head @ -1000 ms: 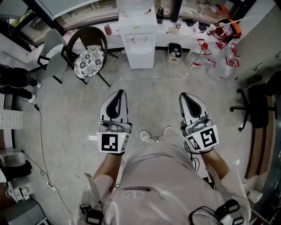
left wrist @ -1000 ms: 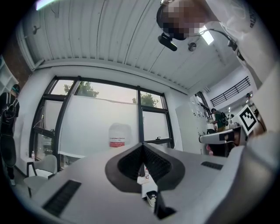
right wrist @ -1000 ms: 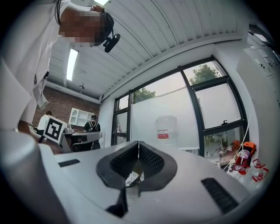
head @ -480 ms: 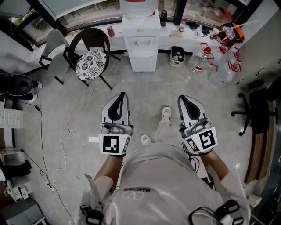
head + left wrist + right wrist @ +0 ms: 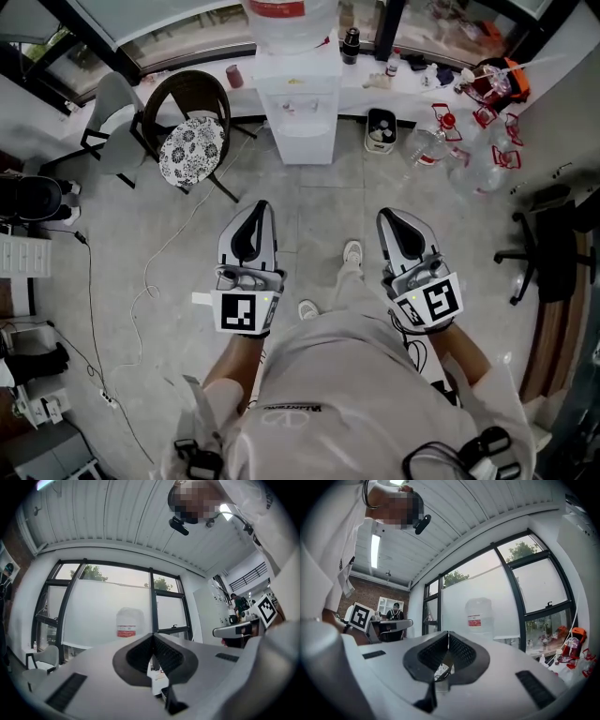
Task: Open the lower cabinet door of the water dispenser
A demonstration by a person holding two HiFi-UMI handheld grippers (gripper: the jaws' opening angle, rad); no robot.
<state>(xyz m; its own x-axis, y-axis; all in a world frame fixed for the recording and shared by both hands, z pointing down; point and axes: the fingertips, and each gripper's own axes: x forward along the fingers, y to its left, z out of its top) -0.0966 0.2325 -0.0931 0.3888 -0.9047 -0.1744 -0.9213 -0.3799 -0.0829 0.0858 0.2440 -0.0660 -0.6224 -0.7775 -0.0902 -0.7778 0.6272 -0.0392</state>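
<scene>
Grey floor [image 5: 319, 211] | left claw [image 5: 258, 206], right claw [image 5: 387, 216] level, closed, apparently empty

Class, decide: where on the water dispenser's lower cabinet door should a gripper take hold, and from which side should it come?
Probably a free vertical edge of the lower cabinet door, approached from the front: the water dispenser backs onto the window ledge and its front faces the open floor. No handle or hinge side shows from here.
</scene>
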